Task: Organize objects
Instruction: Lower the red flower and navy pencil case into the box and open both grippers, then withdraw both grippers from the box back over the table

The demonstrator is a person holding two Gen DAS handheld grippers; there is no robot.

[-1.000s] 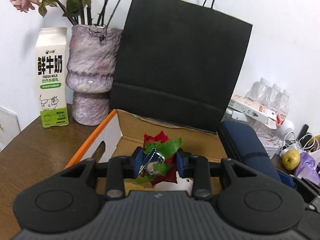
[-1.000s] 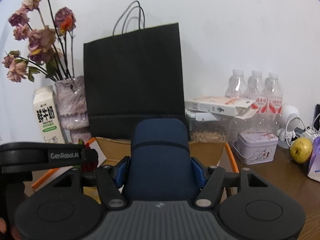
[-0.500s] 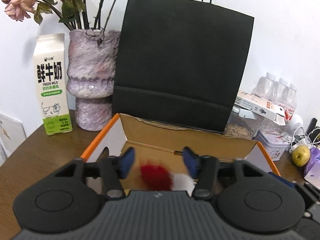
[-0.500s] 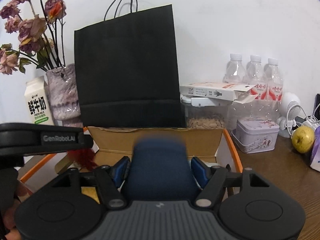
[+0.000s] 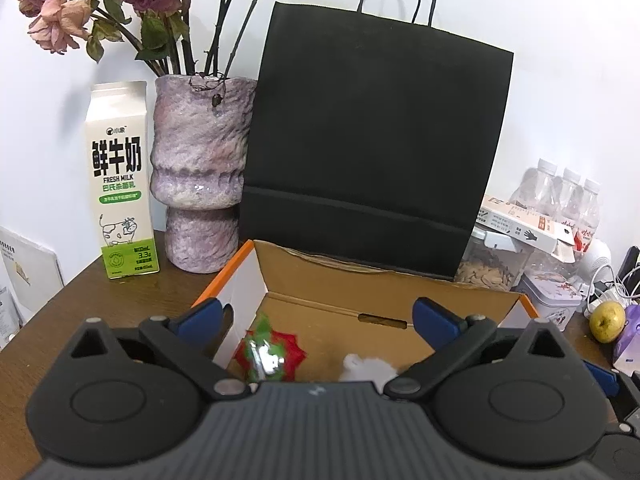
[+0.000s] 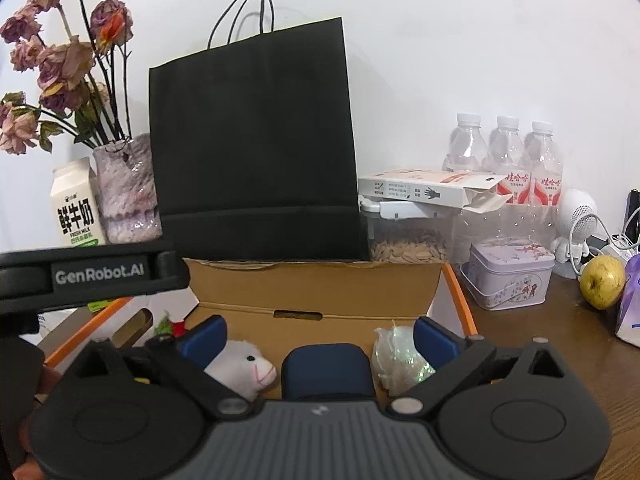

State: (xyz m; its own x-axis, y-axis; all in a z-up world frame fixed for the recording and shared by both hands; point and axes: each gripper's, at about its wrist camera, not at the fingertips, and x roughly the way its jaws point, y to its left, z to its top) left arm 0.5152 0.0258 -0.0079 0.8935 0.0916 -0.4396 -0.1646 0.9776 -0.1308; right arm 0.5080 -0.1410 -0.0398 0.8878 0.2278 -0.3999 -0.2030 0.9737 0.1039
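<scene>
A red-and-green foil-wrapped ornament (image 5: 269,354) lay low and left of centre in the frame, on the floor of the open cardboard box (image 5: 384,290), with a white plush lamb (image 6: 244,366) near it. A dark blue pouch (image 6: 328,370) sat in the box at the lower middle, beside a crinkled clear bag (image 6: 396,356). The left gripper (image 5: 316,316) hovered above the box, fingers spread wide and empty; the right gripper (image 6: 320,334) was likewise released, straddling the pouch without touching it.
</scene>
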